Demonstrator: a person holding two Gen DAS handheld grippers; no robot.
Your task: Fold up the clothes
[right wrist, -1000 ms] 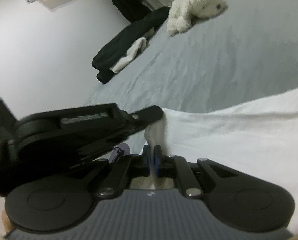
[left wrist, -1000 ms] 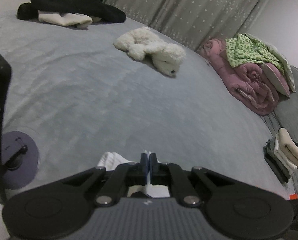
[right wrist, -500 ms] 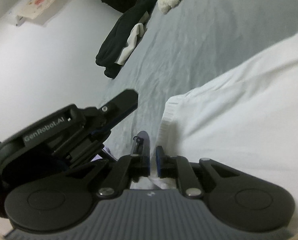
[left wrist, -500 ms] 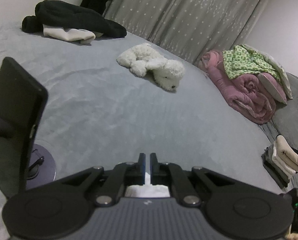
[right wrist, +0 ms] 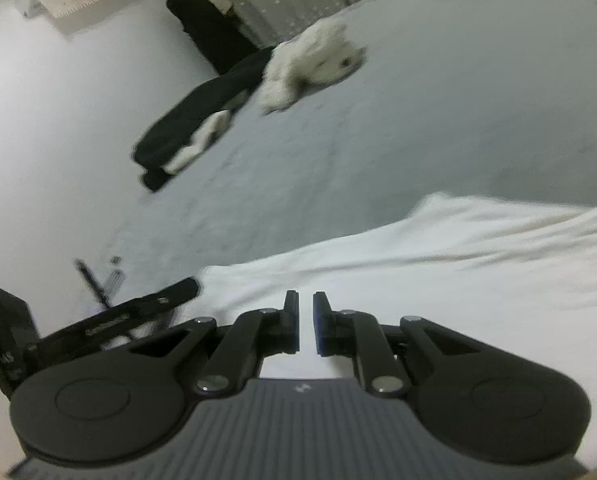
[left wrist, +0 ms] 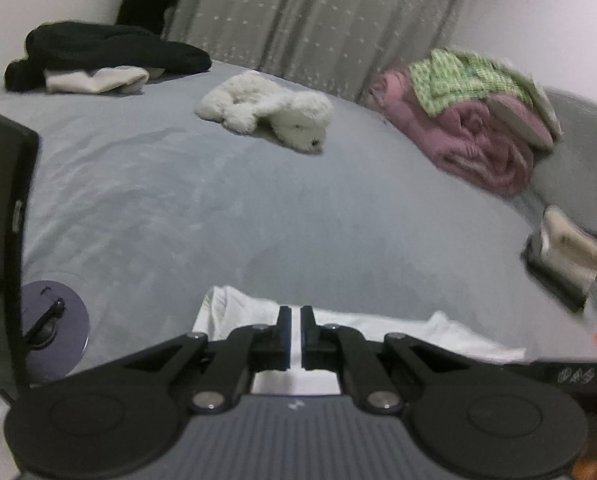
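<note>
The left gripper (left wrist: 296, 334) is hovering over a white garment (left wrist: 362, 334) lying on the grey bedsheet (left wrist: 226, 216), its jaws parted by a narrow gap with only white cloth showing through; nothing is visibly pinched. Most of the garment is lying hidden beneath the gripper body, so only its far edge is showing just ahead of the fingertips. The right gripper (right wrist: 305, 322) is hanging over the same white garment (right wrist: 438, 272), its jaws also standing narrowly apart and holding nothing; the cloth is spreading ahead and to its right, running off the frame edge. To its left the other tool is reaching in, blurred and partly cut off.

Far ahead of the left gripper a white plush toy (left wrist: 266, 110) is lying on the sheet. Ahead-left, black clothing (left wrist: 110, 52) is lying over a pale piece. Ahead-right, a pink quilt (left wrist: 470, 148) is carrying a green patterned cloth (left wrist: 466, 76), and a small folded stack (left wrist: 566, 256) to the right is smeared by motion blur. A dark panel (left wrist: 2, 216) at the left edge is being cut off.
</note>
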